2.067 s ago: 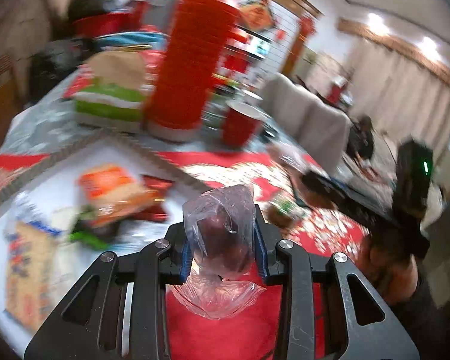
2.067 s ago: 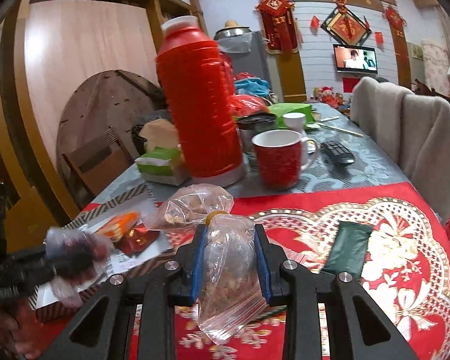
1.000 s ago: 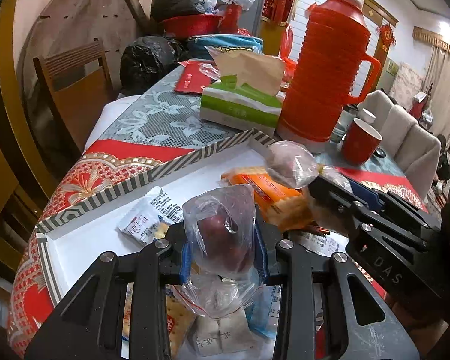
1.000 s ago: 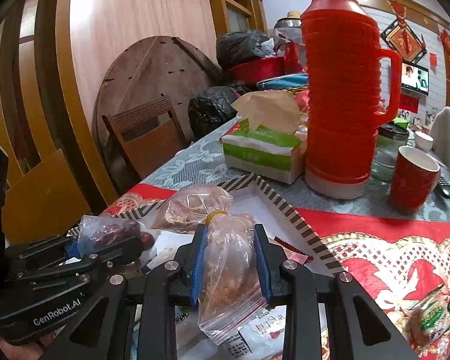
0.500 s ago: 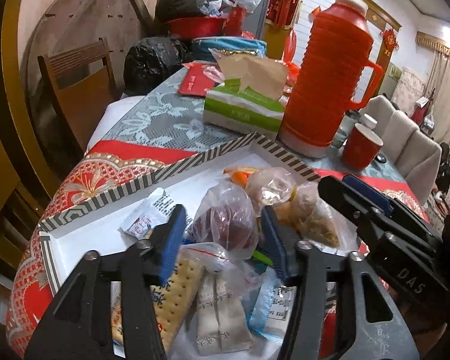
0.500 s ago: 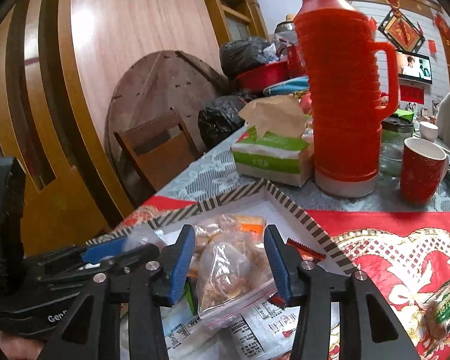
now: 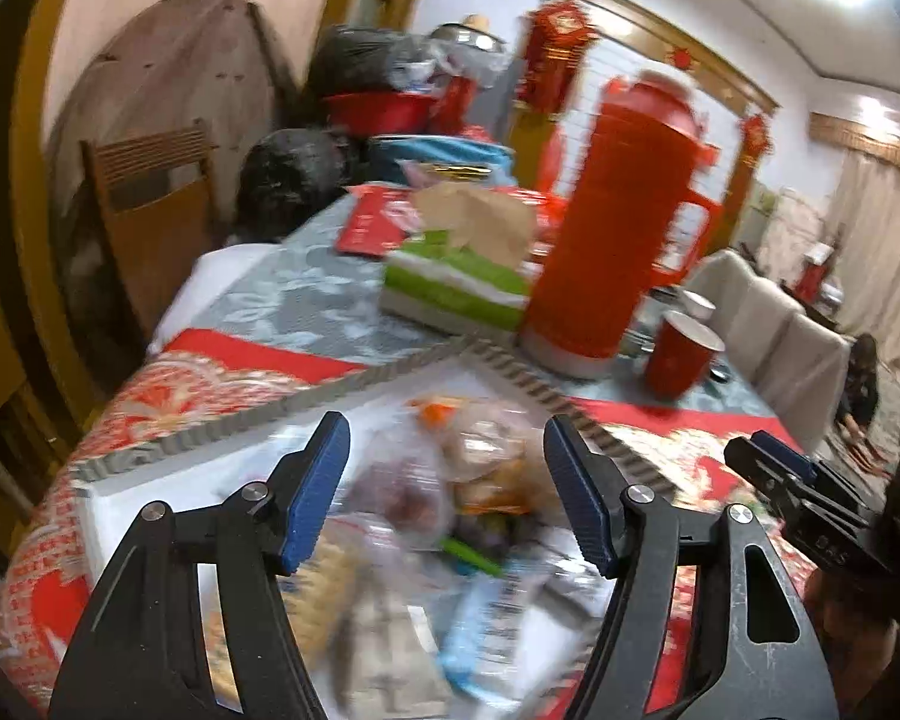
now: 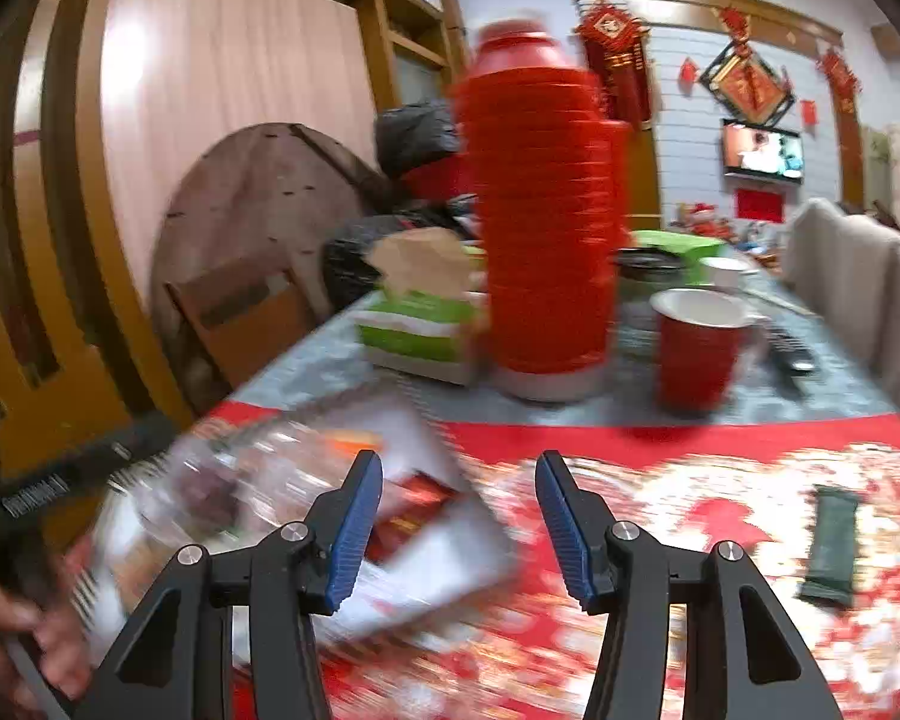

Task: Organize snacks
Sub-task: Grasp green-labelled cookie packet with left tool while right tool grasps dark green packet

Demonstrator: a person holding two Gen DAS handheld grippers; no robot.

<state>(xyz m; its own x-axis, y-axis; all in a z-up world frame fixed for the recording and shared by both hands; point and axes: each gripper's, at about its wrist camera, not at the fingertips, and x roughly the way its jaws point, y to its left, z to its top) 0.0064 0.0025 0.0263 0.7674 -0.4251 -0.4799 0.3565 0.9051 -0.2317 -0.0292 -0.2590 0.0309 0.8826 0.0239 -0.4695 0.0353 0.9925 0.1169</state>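
Both grippers' jaws just opened, empty; snack bags in tray

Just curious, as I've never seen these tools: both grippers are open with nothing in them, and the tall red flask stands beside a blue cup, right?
Not quite. The cup beside the tall red flask is red, not blue, as the right wrist view shows. The rest holds: the left gripper and the right gripper are both open with nothing in them, their jaws having just been opening.

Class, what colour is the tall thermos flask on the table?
Red, the tall thermos flask; clearest in the right wrist view.
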